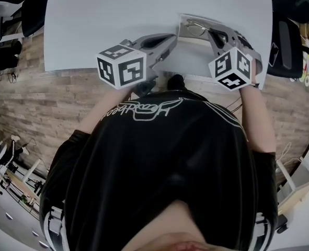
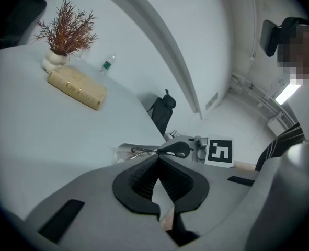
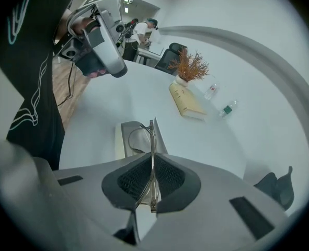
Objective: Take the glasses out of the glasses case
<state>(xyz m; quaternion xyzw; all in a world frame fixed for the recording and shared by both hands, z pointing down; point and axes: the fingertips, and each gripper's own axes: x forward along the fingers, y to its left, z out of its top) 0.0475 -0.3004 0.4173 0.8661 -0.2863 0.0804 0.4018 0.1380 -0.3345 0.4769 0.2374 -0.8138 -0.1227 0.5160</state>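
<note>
Right gripper (image 3: pixel 153 163) pinching glasses (image 3: pixel 152 140); case (image 3: pixel 122 143) just ahead.
Thin frame may slip or twist; left gripper (image 2: pixel 158 161), clenched empty, leaves case unsteadied.

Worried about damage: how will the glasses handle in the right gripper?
Probably light and springy: the glasses have a thin frame. Likely fragile, so squeeze no harder. The right gripper pinches one narrow edge, so they may pivot or slip.
</note>
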